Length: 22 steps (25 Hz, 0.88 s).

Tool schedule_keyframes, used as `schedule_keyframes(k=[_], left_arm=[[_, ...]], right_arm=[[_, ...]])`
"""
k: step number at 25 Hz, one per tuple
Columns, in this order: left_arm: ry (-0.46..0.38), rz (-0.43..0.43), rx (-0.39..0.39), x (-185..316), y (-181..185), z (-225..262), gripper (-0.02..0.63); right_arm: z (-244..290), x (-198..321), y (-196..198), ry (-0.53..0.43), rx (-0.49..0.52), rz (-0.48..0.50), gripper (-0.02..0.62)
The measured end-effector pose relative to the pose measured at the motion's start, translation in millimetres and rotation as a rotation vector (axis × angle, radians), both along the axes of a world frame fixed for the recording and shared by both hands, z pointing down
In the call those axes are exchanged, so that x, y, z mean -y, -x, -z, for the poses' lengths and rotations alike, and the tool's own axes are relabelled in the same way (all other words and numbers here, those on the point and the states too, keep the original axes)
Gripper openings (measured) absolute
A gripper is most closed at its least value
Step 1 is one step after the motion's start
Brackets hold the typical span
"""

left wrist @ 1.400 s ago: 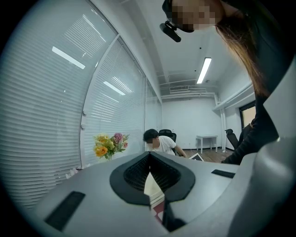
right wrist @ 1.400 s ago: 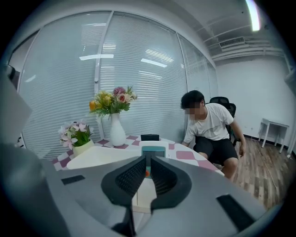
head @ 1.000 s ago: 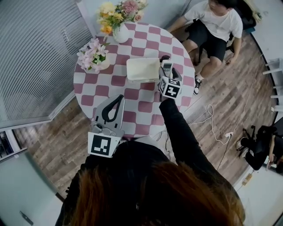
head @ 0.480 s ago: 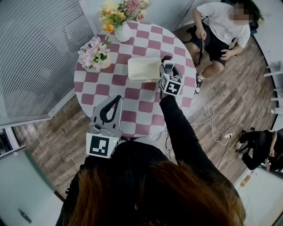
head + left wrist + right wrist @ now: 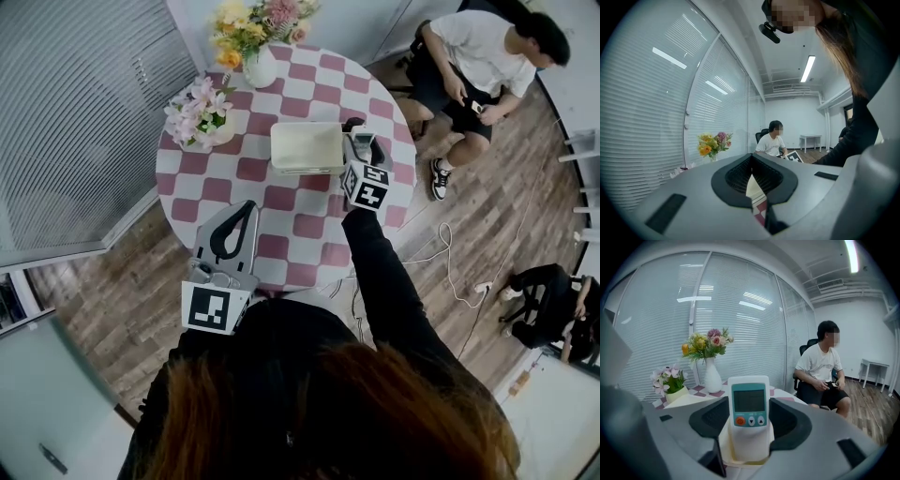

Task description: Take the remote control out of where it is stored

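The remote control (image 5: 749, 413) is white with a teal face and stands upright in a cream holder (image 5: 725, 453). My right gripper (image 5: 750, 430) is shut on the remote control, one jaw on each side of its lower body. From the head view, the remote (image 5: 360, 142) and right gripper (image 5: 359, 153) sit at the right end of a cream box (image 5: 305, 147) on the round checkered table (image 5: 281, 234). My left gripper (image 5: 247, 216) hovers shut over the table's near edge, holding nothing; its jaws (image 5: 754, 187) meet in the left gripper view.
A white vase of yellow and pink flowers (image 5: 253, 56) stands at the table's far edge, and a small pot of pink flowers (image 5: 199, 117) at the left. A person (image 5: 473, 61) sits beyond the table on the right. A cable (image 5: 450, 267) lies on the wooden floor.
My right gripper has shifted slightly right and tilted, still around the remote. The left gripper has barely moved. The seated person has changed posture.
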<state>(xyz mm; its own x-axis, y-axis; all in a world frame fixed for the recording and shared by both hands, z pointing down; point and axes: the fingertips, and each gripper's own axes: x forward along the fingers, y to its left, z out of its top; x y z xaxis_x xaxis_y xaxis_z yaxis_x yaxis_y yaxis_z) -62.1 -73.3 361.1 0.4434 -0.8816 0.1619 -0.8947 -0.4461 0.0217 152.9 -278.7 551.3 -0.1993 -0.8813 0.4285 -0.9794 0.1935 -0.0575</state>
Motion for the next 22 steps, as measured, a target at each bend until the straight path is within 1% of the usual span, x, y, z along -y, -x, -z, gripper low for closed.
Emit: schedule_keyframes(k=[7,11,17,22], left_arm=[[-0.005,-0.015,-0.014,2.7,-2.3,0.1,0.009],[-0.017,-0.034,-0.024,4.5,-7.0,1.7,0.009],[-0.029,-0.064,-0.036,4.2,-13.4,5.8,0.009],[-0.043,-0.085,-0.040,3.8,-13.5,5.9,0.009]], right_arm=[[56.5,-7.5,-2.5,-0.129,0.016,0.028,0.273],[82.6,-15.1,-2.4,-0.170,0.034,0.034,0.273],[94.5,-28.6,-4.5,-0.177,0.040,0.021,0.273],[99.5,-53.2,-5.2,-0.169,0.038,0.018,0.273]])
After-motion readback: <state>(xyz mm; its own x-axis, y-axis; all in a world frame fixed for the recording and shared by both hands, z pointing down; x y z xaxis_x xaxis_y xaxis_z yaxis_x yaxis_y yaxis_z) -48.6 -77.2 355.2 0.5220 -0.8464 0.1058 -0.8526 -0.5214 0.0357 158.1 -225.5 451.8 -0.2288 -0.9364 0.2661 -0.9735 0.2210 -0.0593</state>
